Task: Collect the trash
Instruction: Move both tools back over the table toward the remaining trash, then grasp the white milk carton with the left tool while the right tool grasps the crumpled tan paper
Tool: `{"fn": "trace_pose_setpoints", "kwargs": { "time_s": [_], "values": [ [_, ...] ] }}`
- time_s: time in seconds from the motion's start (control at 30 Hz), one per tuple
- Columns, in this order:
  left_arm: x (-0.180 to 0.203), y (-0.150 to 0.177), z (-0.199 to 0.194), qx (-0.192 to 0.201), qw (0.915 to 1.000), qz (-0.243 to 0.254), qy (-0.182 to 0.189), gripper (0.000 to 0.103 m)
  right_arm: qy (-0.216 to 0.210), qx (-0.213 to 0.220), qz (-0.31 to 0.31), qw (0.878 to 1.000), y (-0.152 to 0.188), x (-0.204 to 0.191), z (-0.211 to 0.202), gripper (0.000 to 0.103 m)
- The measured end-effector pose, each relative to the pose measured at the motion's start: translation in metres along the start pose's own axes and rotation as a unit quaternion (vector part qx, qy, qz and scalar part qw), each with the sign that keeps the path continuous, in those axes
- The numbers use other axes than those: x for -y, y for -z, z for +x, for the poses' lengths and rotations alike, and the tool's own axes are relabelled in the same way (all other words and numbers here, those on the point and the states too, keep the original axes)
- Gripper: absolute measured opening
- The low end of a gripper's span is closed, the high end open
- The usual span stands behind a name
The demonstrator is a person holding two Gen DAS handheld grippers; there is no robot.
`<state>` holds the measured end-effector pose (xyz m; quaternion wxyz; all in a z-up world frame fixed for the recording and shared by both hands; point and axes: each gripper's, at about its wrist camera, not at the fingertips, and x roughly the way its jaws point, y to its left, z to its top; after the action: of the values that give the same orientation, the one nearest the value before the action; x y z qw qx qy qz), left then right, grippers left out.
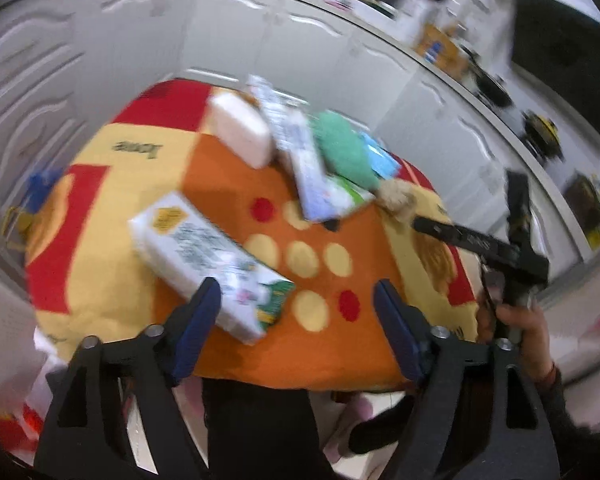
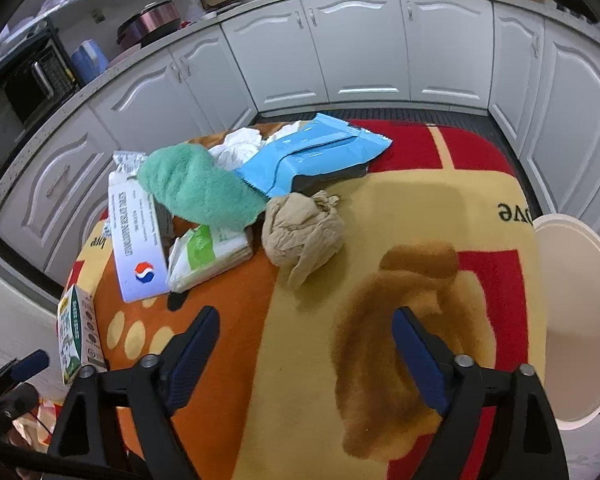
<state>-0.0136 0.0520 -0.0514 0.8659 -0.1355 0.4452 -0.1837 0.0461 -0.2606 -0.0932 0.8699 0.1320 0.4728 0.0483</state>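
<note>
Both views are being lit evenly by bright indoor light. The left wrist view is being smeared by motion blur; the right one is staying sharp. Cabinets [image 2: 364, 48] are being bowed at the edges.

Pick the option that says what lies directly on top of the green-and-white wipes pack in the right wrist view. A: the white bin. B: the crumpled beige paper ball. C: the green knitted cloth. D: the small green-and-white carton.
C: the green knitted cloth drapes over the far edge of the green-and-white wipes pack, while the crumpled beige paper ball sits beside the pack on the orange, red and yellow table cover.
</note>
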Motion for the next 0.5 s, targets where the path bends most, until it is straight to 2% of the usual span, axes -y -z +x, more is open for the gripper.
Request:
{"fn": "trace_pose_setpoints", "kwargs": {
  "time_s": [0.1,0.23,0.33,0.5],
  "values": [
    [-0.015,-0.005,0.008,0.001,0.9987,-0.043,-0.027,0.081,-0.001,0.0,0.007,1.0,-0.005,0.004,0.004,0.088],
    [-0.027,-0.008,0.026,-0.007,0.9926,-0.098,-0.072,0.081,0.001,0.001,0.005,1.0,-0.014,0.005,0.008,0.088],
    [-0.034,-0.011,0.037,-0.007,0.9897,-0.123,-0.073,0.081,0.001,0.002,0.002,1.0,-0.021,0.003,0.011,0.089],
    [-0.037,-0.02,0.06,-0.009,0.9864,-0.134,-0.094,0.081,0.007,-0.003,-0.006,1.0,-0.031,0.001,0.025,0.091]
  ]
}}
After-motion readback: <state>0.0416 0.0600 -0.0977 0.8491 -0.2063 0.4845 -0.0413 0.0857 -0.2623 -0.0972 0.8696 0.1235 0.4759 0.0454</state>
